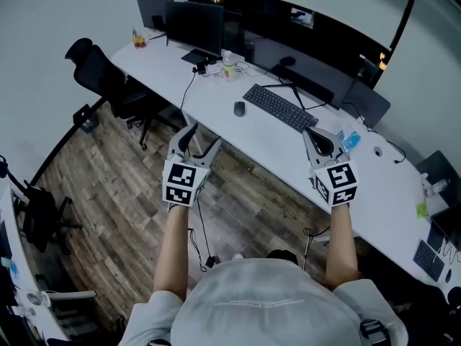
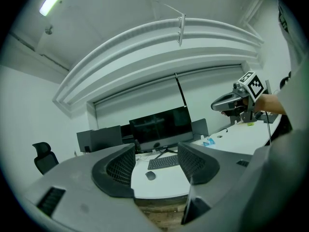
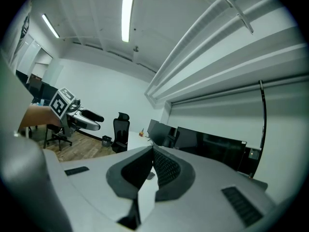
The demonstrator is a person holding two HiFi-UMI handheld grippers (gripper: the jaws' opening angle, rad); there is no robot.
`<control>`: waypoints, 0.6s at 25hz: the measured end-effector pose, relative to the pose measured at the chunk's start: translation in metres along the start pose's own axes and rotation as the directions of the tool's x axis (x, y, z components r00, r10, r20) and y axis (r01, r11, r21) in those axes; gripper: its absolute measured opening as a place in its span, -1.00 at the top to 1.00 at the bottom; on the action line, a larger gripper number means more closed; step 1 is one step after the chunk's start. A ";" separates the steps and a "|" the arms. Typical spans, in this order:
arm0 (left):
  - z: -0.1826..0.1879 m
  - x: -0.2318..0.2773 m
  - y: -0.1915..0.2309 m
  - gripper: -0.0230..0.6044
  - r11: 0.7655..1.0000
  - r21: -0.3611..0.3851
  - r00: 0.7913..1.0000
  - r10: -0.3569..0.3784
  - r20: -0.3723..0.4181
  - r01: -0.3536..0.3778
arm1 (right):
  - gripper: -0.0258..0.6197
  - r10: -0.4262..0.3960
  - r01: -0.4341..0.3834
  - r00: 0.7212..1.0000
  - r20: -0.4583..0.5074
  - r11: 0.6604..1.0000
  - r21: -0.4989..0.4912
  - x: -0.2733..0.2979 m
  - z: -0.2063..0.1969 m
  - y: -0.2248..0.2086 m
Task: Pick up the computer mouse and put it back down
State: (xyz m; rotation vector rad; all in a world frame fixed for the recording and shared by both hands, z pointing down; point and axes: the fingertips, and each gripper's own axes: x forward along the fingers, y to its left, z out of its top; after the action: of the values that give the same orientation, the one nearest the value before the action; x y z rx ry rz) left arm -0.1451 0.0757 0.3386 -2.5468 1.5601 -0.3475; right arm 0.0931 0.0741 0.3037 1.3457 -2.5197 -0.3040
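The small dark rounded computer mouse (image 1: pixel 239 108) lay flat and upright on the white tabletop (image 1: pixel 288 146), somewhat nearer its front edge than its back edge, nothing touching it.

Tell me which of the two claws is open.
The left claw: its jaws stand apart, while those of the right claw touch at the tips.

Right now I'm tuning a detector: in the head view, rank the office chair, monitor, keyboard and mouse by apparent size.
1. office chair
2-3. monitor and keyboard look about alike, so I won't rank them.
4. mouse, clearly the smallest.
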 end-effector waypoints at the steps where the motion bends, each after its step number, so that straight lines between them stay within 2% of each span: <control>1: -0.003 0.000 0.002 0.09 1.000 -0.002 1.000 -0.007 -0.002 0.007 | 0.92 -0.006 0.006 1.000 -0.002 1.000 0.001 0.001 0.000 0.003; 8: -0.019 0.008 0.020 0.09 0.998 -0.051 0.999 -0.047 0.019 0.048 | 0.92 -0.051 0.051 0.999 -0.010 0.998 0.034 0.013 0.000 0.014; 15: -0.034 0.046 0.033 0.09 0.993 -0.083 0.997 -0.081 0.002 0.080 | 0.92 -0.039 0.042 0.998 -0.042 0.997 0.067 0.046 -0.012 0.005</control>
State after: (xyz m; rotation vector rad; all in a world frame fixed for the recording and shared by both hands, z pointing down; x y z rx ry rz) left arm -0.1624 0.0197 0.3692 -2.6782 1.5055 -0.2988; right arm 0.0689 0.0376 0.3227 1.4151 -2.4924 -0.1982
